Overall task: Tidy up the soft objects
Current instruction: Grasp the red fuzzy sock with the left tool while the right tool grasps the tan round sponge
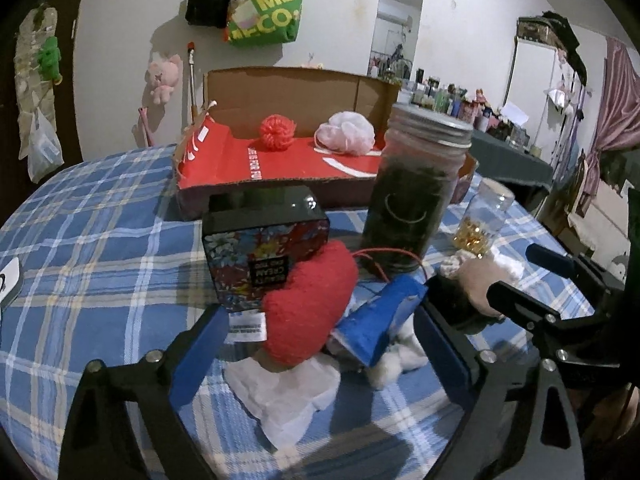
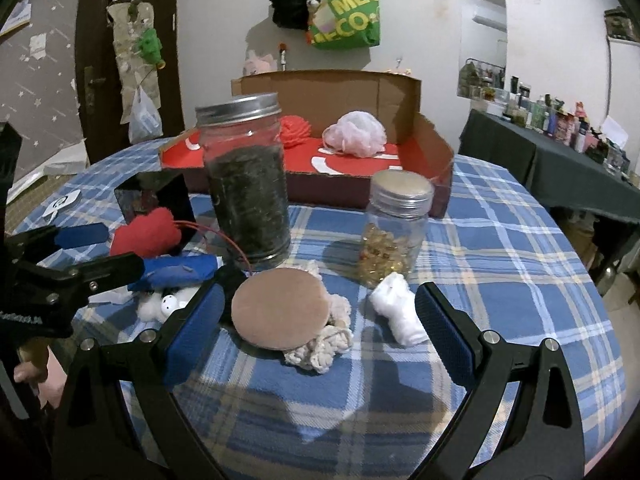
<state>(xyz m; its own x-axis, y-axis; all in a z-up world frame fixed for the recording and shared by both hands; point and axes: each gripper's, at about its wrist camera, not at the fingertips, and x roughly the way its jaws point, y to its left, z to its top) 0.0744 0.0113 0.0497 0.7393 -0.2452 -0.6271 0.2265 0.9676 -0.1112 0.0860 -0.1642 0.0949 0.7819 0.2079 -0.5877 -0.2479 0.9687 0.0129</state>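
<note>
While both tongs stand released, the left tongs straddle the red plush heart and should clench on its middle, clear of the floral tin touching behind; lift over the tea jar to the far shoebox, where yarn ball and mesh pouf lie; right tongs frame the round puff

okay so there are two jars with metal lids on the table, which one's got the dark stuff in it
The taller jar, standing behind the red plush heart. The shorter jar to its right holds golden capsules instead.
</note>
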